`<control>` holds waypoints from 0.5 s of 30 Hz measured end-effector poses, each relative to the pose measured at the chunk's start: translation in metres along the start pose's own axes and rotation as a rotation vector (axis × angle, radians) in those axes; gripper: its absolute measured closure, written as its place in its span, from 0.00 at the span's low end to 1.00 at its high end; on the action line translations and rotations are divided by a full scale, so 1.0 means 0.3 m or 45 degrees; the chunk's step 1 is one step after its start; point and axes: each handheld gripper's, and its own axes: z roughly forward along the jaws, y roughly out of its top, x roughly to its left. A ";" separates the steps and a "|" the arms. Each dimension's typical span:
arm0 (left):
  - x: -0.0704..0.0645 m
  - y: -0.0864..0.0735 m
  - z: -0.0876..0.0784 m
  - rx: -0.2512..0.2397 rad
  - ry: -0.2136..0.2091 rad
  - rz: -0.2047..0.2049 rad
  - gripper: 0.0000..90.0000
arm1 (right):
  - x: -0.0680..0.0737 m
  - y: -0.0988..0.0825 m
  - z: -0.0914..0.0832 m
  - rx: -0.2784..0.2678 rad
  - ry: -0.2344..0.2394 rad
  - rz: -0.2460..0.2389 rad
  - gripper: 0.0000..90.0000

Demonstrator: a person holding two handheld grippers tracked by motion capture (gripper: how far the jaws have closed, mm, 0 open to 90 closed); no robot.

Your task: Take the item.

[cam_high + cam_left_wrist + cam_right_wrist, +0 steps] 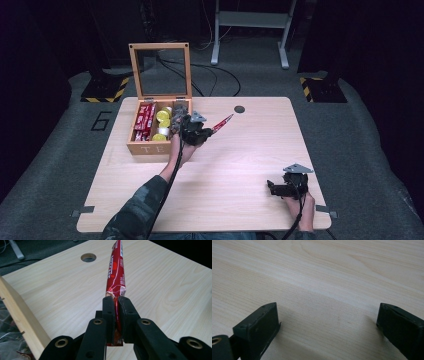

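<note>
Sachet (115,272) in your grip: your left gripper (116,305) has its two black jaws clamped tight on the near end of a long red stick packet, and the foil runs up and away from the jaws, slanting toward the round hole (88,257) in the table (162,290). In the high view the same red sachet (222,122) sticks out to the right of your left gripper (209,131), held above the light wood, its tip pointing toward the far right, short of the hole (239,109).

Just left of your left hand (181,151) stands the wooden tea box (145,148), its glass-paned lid (160,70) upright and open at the far side. Inside you can see more red packets (144,120) in the left compartment and yellow round items (162,122) in the middle one; the right compartment sits partly behind your gripper, so its contents cannot be told. In the left gripper view the pale box wall (20,317) runs along the left edge.

Your right gripper (274,188) rests at the near right of the table, well apart from the box and the sachet. In the right gripper view its jaws stand wide apart, nothing between them, bare wood grain (319,290) beneath.
</note>
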 end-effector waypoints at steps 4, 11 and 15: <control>-0.015 -0.002 0.019 0.012 -0.009 0.001 0.93 | 0.000 0.000 0.000 0.000 0.000 0.000 0.04; -0.049 -0.012 0.054 0.019 -0.022 -0.005 0.93 | 0.000 0.000 0.000 0.000 0.000 0.000 0.04; -0.062 -0.021 0.072 0.029 -0.034 -0.009 0.93 | 0.000 0.000 0.000 0.000 0.001 0.000 0.04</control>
